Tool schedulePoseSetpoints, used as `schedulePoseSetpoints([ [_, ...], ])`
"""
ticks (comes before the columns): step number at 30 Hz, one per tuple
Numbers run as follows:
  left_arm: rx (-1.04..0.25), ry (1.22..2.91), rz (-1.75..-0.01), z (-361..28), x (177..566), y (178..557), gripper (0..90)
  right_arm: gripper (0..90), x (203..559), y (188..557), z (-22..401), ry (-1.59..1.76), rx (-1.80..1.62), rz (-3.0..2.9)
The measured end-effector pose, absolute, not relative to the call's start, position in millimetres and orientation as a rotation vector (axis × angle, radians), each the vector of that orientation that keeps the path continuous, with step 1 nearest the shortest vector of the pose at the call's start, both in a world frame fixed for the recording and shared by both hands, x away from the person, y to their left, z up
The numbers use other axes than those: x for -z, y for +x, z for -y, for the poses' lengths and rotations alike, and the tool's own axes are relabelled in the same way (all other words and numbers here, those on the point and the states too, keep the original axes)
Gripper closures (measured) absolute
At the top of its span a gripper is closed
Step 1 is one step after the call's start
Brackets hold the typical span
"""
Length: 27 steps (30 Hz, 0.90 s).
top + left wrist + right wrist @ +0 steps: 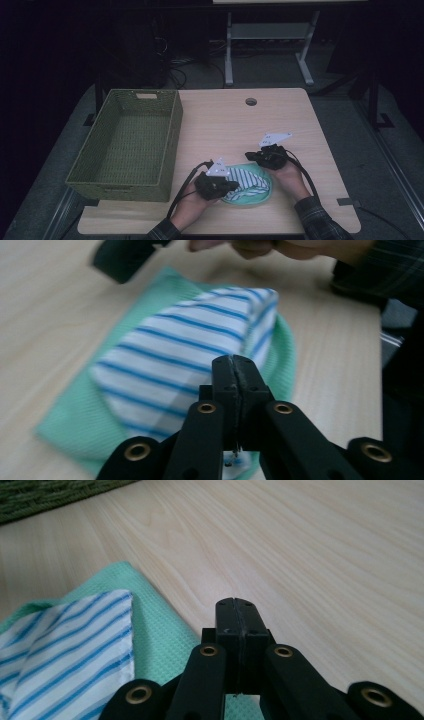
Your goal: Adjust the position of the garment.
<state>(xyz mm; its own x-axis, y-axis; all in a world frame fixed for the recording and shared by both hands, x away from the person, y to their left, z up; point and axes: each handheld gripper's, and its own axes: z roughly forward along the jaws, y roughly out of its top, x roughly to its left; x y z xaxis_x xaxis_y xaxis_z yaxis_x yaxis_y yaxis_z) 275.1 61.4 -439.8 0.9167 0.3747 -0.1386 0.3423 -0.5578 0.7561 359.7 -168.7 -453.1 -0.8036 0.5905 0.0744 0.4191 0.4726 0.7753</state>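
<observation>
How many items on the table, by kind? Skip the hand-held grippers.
Cloths: 2, a striped cloth lying on a green cloth
Baskets: 1, a green woven basket at the table's left edge
Total: 3

"What was the round green cloth [65,425] like?"

"It was soft and matt, with tiny bumps woven in. The white cloth with blue stripes [175,355] on it looked smoother and thinner."

"And the pale wooden table [310,545]?"

"Smooth, with fine grain lines and a dull shine."

"The green woven basket [127,145]?"

"Rough and knobbly."

"And the left gripper [234,362]?"

"Black matt plastic with small shiny brass rings. The right gripper [236,605] was the same."
</observation>
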Motion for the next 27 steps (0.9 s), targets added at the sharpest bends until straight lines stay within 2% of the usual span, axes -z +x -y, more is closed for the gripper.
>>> schedulePoseSetpoints([
  [14, 0.071, 2.312, -0.431, -35, 463, 260, 89.6, 90.0, 466, 366, 169, 0.9, -1.171, -2.569],
  [27, 0.015, 2.364, -0.455, -46, 464, 269, 89.6, 90.0, 468, 362, 180, 0.911, -1.109, -2.626],
])
